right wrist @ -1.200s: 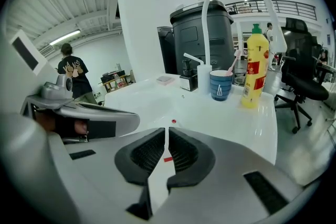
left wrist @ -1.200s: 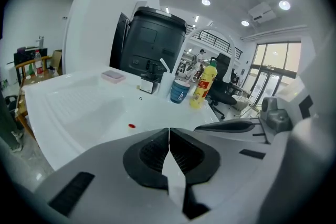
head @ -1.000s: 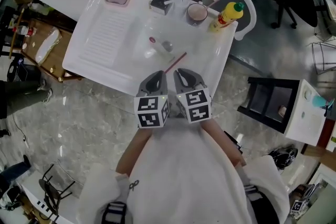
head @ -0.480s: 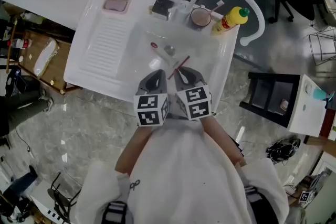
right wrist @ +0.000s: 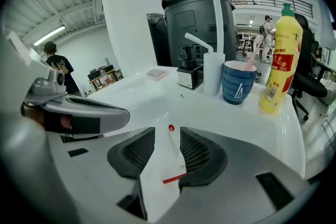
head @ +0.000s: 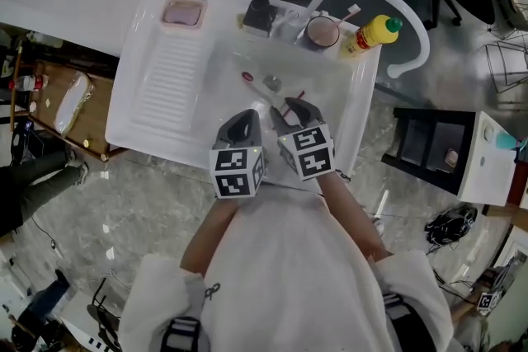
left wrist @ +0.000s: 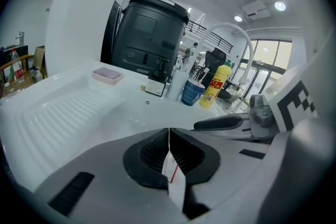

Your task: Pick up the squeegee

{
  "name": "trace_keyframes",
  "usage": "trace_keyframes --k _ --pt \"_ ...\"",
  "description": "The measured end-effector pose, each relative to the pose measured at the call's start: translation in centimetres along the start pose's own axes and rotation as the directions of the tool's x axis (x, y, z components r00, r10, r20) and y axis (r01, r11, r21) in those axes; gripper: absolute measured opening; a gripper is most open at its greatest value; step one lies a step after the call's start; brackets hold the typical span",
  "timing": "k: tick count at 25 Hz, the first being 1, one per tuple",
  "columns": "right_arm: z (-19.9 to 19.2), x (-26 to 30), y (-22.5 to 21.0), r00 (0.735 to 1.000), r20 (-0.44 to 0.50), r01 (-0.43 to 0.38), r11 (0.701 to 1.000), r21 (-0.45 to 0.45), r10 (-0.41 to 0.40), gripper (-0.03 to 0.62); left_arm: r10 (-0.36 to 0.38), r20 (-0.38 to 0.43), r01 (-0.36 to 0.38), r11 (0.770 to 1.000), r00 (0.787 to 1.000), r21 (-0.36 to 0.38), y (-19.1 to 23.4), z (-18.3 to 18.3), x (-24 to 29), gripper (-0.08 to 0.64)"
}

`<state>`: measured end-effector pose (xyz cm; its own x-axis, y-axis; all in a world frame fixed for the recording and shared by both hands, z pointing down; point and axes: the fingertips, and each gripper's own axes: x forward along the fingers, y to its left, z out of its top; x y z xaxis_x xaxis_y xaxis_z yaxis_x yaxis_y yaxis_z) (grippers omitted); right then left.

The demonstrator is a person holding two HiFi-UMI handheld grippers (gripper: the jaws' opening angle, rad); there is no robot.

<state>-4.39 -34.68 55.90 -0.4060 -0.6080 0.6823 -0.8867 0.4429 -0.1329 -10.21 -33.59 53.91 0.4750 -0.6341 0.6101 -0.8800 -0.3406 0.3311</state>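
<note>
Pushed both grippers forward from the near rim of the sink [head: 353, 128] out over its basin, toward frame centre in the head view, dipping slightly. Kept the left gripper [head: 247, 118] pinched together and empty, with only a sliver of white and red glimpsed through the slit below its tips. Began spreading the right gripper [head: 295, 105], which was closed tight until a moment ago: opening now, pads touching nothing. Found the squeegee [right wrist: 167, 162] lying flat on the basin floor, below and in line with that widening gap, white body running up the frame to a red dot at the far end, red strip across the near end. Mostly covered by the right gripper in the head view, where a second ago it lay in plain sight ahead of both tools. Left untouched toward the back, in the upper right of the right gripper view: tap [right wrist: 215, 13], blue cup [right wrist: 239, 81], yellow bottle [right wrist: 281, 60]. Reads as approach nearly done and grasp being readied, with nothing gripped or lifted yet. Next, most likely: lower the open right jaws astride the white body and close, squarely enough to avoid nudging it along the smooth floor.
</note>
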Motion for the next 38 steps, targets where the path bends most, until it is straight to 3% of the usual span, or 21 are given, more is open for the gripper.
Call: trace_keyframes --k 6,38 --pt "-0.1 1.3 0.2 0.999 -0.043 -0.011 1.000 0.018 0.012 0.155 0.002 -0.016 -0.002 1.000 1.000 0.007 1.3 0.5 0.7 0.028" --pt "-3.5 8.9 -0.7 0.982 -0.187 -0.039 0.997 -0.061 0.027 0.172 0.012 -0.100 -0.012 1.000 0.995 -0.004 5.1 -1.1 3.7 0.028"
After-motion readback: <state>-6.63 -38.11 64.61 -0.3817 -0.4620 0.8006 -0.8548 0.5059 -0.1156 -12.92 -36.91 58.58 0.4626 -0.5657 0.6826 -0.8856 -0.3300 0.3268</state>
